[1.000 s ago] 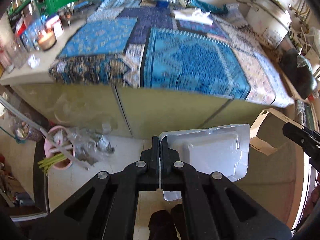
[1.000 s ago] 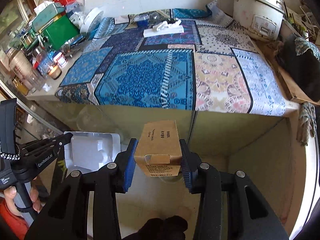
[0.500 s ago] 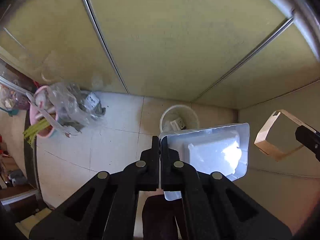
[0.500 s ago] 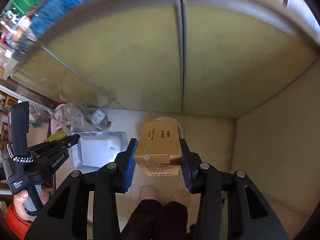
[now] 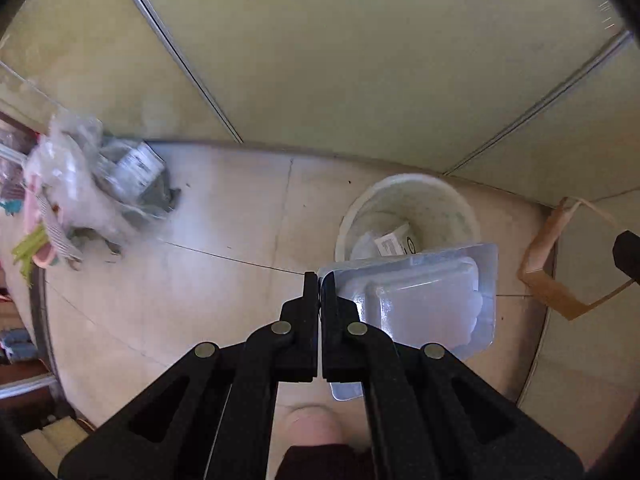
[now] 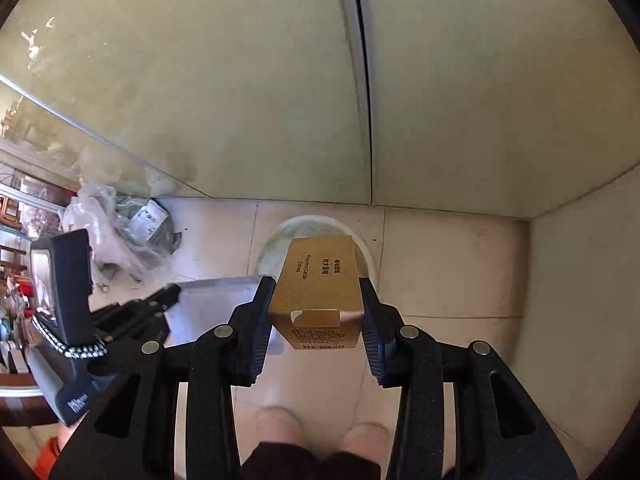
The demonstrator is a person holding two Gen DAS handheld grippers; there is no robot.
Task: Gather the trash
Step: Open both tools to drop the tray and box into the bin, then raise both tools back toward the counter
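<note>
My left gripper point(image 5: 319, 280) is shut on the edge of a clear plastic blister tray point(image 5: 424, 304), which hangs to the right of the fingers, just above and in front of a white round bin point(image 5: 412, 200) on the tiled floor. My right gripper point(image 6: 317, 300) is shut on a small brown cardboard box point(image 6: 320, 280) with printed text, held over the same white bin point(image 6: 276, 240). In the left wrist view the brown box point(image 5: 548, 280) shows at the right edge. In the right wrist view the left gripper point(image 6: 172, 294) and the plastic tray point(image 6: 216, 300) sit to the left.
Olive cabinet doors point(image 5: 320, 60) rise right behind the bin. A heap of clear plastic bags and packaging point(image 5: 96, 188) lies on the floor at the left, by a pink basket point(image 5: 36, 216). The person's feet point(image 6: 320, 432) stand below the grippers. A side panel point(image 6: 580, 280) closes the right.
Both grippers have dropped from table height down to the floor, still holding the tray and the box. The patterned tabletop has left view and the white bin has come close beneath them.
</note>
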